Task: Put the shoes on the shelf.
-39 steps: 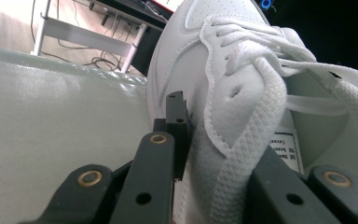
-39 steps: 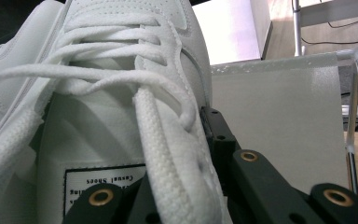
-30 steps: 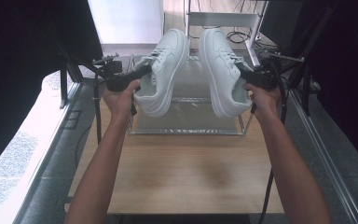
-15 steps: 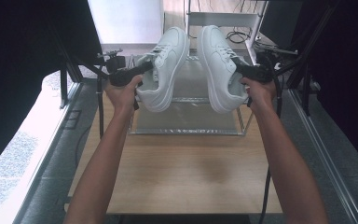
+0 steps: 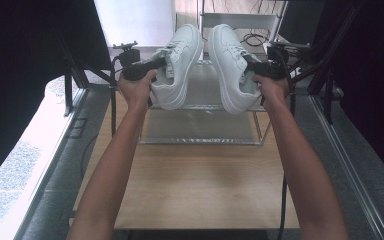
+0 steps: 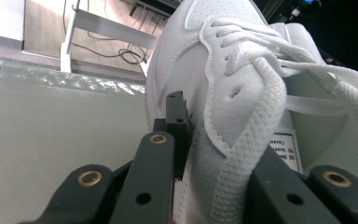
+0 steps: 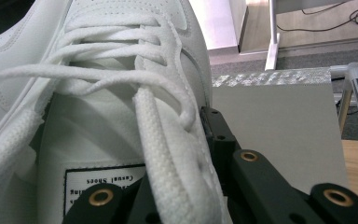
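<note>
Two white lace-up sneakers hang in the air over a metal rack, soles turned outward and toes pointing away. My left gripper [image 5: 161, 67] is shut on the left sneaker [image 5: 179, 62]. In the left gripper view the jaws of the left gripper [image 6: 221, 156] pinch the side wall of the left sneaker [image 6: 223, 70] beside the laces. My right gripper [image 5: 251, 70] is shut on the right sneaker [image 5: 230, 65]. In the right gripper view the right gripper [image 7: 177, 163] clamps the lace-side edge of the right sneaker [image 7: 121, 107], above its tongue label.
A metal rack with a grey shelf panel [image 5: 200, 125] stands on the wooden table [image 5: 195, 185] under the shoes; the shelf panel [image 6: 65, 121] [image 7: 275, 116] lies just behind each shoe. Beyond are a white stand [image 5: 237, 20], cables and dark curtains at both sides.
Both hands have carried the sneakers farther from the person and slightly higher over the rack. Both grips are unchanged.
</note>
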The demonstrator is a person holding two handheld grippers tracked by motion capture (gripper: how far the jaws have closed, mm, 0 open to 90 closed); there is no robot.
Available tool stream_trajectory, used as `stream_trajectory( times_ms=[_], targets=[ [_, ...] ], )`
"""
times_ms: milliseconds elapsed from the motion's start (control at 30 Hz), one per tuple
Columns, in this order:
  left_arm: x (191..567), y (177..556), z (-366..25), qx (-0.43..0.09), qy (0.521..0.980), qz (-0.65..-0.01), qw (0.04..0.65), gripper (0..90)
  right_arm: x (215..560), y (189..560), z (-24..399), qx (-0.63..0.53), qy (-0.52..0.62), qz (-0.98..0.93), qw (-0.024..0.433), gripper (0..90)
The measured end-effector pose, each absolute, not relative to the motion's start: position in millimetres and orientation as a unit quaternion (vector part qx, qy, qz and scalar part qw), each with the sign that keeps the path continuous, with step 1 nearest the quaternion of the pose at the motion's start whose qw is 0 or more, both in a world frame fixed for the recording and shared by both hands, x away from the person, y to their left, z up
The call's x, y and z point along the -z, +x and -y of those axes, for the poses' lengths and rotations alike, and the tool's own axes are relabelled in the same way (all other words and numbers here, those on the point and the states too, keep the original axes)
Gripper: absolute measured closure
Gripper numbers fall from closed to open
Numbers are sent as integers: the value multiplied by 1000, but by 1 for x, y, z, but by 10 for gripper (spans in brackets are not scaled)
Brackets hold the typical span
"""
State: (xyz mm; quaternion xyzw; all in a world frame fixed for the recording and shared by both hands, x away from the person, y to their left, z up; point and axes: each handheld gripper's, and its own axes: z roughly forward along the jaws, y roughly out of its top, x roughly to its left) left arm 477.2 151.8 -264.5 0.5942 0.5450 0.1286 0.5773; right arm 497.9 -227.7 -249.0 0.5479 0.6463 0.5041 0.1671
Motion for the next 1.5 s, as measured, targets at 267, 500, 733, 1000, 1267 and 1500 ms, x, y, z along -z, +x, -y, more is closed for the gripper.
stream_trajectory(
  times_ms=[267,500,733,1000,1267,1500],
  targets=[
    [275,491,-142,-119,597,-561,561,827,245,519,216,-469,559,-659,180,864],
    [280,503,-136,-120,602,-576,540,825,243,536,203,-429,565,-675,202,864],
    [288,512,-130,-125,606,-590,519,823,258,546,198,-411,577,-676,203,862],
    [295,521,-119,-127,607,-606,499,803,266,554,190,-397,584,-676,211,835],
    [295,533,-109,-102,622,-600,493,652,276,561,181,-389,571,-696,197,705],
    [290,525,-121,-89,625,-570,526,479,269,547,189,-455,535,-682,205,561]
  ],
)
